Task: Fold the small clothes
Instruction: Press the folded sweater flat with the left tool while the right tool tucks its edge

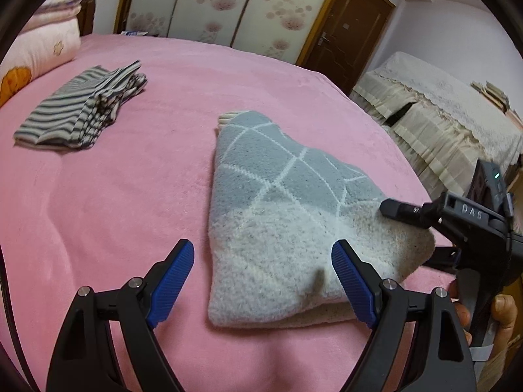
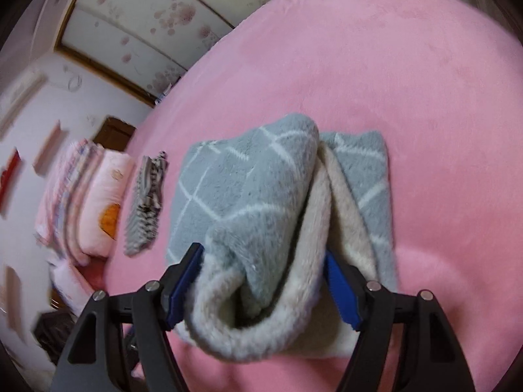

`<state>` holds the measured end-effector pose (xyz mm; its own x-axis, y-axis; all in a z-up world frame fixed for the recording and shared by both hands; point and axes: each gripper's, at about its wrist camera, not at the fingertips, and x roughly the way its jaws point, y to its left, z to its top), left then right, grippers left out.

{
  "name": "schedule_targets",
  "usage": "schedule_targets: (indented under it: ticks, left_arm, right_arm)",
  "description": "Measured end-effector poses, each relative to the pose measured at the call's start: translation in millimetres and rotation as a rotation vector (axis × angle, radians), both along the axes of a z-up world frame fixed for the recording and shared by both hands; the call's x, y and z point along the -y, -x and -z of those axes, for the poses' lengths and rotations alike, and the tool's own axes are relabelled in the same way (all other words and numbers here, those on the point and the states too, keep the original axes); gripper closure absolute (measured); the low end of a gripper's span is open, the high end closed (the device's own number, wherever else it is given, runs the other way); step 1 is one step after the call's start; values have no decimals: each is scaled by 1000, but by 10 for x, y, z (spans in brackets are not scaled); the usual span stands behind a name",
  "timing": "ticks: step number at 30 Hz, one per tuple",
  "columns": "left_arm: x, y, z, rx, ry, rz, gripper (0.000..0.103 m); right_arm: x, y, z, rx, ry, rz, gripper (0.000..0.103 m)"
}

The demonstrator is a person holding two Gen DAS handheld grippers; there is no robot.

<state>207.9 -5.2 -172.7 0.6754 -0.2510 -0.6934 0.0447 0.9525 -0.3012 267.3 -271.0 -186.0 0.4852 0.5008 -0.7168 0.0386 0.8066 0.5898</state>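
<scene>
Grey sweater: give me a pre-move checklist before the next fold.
1. Right gripper has cloth: ok, sweater edge bunched between its fingers, though the jaws look wide.
2. Left gripper free: ok, open, holding nothing, sweater's near edge between its fingers.
3. Grippers apart: ok, right one sits at the sweater's right edge.
4. Landing space on the bed: ok, bare pink cover left of the sweater.
5. Striped garment out of the way: ok, far left.
6. Layers aligned: cannot tell.

Left gripper is hovering with jaws spread wide, blue pads gripping nothing. Right gripper is sitting at the left one's right side, jaws part-closed and pinching a bunched fold; a bare hand is holding its handle.
</scene>
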Motion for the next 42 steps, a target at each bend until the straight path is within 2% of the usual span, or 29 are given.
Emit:
schedule_targets:
  ticks: [1, 4, 10, 12, 13, 14, 15, 17, 20, 23, 25, 26, 28, 30, 34, 40, 41, 42]
  left_arm:
    - [32, -25, 6, -3, -8, 5, 18]
    - [94, -68, 36, -19, -14, 10, 18]
    - [139, -46, 27, -3, -22, 17, 18]
    - [153, -42, 51, -3, -35, 23, 18]
    - [163, -45, 79, -10, -42, 28, 18]
    - [172, -50, 115, -22, -47, 33, 18]
    - [188, -59, 167, -39, -52, 41, 18]
    - [214, -64, 254, -63, -63, 52, 18]
    - [252, -55, 329, -72, -71, 61, 18]
    - [264, -54, 338, -69, -76, 62, 18]
    - [260, -54, 341, -70, -74, 62, 18]
    - [258, -55, 339, -65, -74, 56, 18]
    - [258, -55, 338, -64, -76, 58, 18]
    - [256, -52, 335, -60, -76, 59, 18]
    - [249, -39, 333, -59, -77, 62, 18]
    - [249, -28, 337, -63, -68, 59, 18]
    - [250, -26, 336, -63, -67, 58, 18]
    - [251, -25, 333, -64, -66, 58, 18]
  right_arm:
    - [-47, 11, -43, 22, 38, -35, 55]
    - [-113, 95, -122, 83, 139, -70, 67]
    - [54, 485, -381, 268, 159, -26, 77]
    - [124, 594, -320, 269, 164, 12, 81]
    - [164, 645, -239, 255, 172, 32, 93]
    - [203, 684, -156, 243, 163, 47, 102]
    - [265, 736, -71, 222, 180, 77, 103]
    - [398, 796, 134, 158, 271, 130, 103]
    - [611, 840, 311, 76, 256, 165, 103]
    - [735, 906, 216, 86, 223, 167, 102]
    - [773, 917, 87, 112, 179, 152, 97]
    - [767, 899, 16, 126, 156, 141, 84]
    - [706, 877, -91, 156, 115, 124, 45]
    - [653, 836, -153, 175, 77, 103, 34]
    - [379, 672, -94, 119, 35, 41, 34]
    - [212, 411, 130, 31, -27, -6, 35]
    - [198, 380, 144, 31, -31, -8, 39]
    - [185, 331, 164, 35, -39, -16, 57]
